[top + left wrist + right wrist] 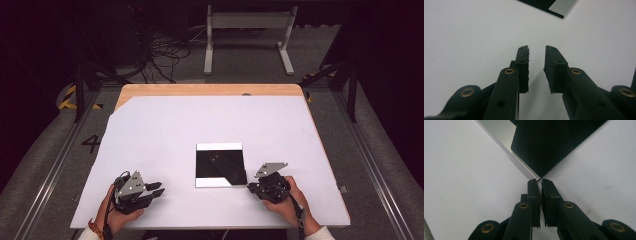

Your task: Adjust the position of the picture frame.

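Note:
A square black tray [219, 147] with pale strips along its far and near edges lies on the white sheet [200, 115], right of centre. A flat dark slab [229, 167] rests askew on it. My right gripper [250, 187] sits at the tray's near right corner. In the right gripper view its jaws [539, 182] are almost together, tips just short of the corner, nothing between them; the slab [541, 147] and tray edge [499, 132] lie ahead. My left gripper [159, 189] rests at the near left, its jaws [537, 50] a little apart over bare sheet. The tray corner [560, 6] shows far off.
The sheet covers a wooden table [210, 90] whose far edge shows bare. Beyond it on the floor are tangled cables [165, 55] and a white metal frame [247, 22]. Metal rails [55, 165] run along both sides of the table.

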{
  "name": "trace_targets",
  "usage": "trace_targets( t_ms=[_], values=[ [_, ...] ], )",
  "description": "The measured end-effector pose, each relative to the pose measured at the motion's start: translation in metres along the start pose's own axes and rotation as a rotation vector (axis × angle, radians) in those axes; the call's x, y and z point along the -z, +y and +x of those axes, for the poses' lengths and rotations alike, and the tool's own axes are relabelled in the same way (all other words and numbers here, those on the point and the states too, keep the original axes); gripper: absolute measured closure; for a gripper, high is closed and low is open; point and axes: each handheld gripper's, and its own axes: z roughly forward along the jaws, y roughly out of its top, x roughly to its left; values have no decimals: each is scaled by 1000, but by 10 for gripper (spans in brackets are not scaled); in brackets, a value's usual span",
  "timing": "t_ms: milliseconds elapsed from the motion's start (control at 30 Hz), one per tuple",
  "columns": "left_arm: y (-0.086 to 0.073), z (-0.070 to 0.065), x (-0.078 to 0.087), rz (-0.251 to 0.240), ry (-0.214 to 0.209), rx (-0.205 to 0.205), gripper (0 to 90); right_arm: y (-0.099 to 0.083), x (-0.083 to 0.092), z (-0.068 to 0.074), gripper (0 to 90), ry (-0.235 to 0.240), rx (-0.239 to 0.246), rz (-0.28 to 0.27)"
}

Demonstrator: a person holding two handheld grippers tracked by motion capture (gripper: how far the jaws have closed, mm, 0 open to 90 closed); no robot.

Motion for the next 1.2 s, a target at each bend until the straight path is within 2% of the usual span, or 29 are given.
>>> trace_targets(
  t_ms=[133, 233, 500, 567, 600, 800, 967, 1200],
  values=[
    [0, 0, -1, 3, -6, 0, 734, 5, -3, 1, 858, -7, 17, 13],
    [0, 1, -4, 8, -18, 2, 730, 6, -4, 1, 857, -5, 11, 14],
    [0, 1, -5, 18, -15, -4, 713, 2, -4, -3, 807, 34, -4, -24],
    [0, 1, -6, 26, -9, -4, 711, 0, -3, -4, 785, 51, -12, -36],
    [0, 1, -6, 26, -10, -5, 703, -1, -3, -5, 756, 77, -21, -53],
    [1, 0, -6, 24, -10, -9, 685, -3, -4, -6, 724, 76, -29, -74],
    [1, 0, -7, 26, -11, -12, 669, -3, -3, -8, 668, 103, -58, -93],
    [1, 0, -8, 23, -21, -15, 656, -1, -3, -8, 633, 112, -68, -113]
  ],
)
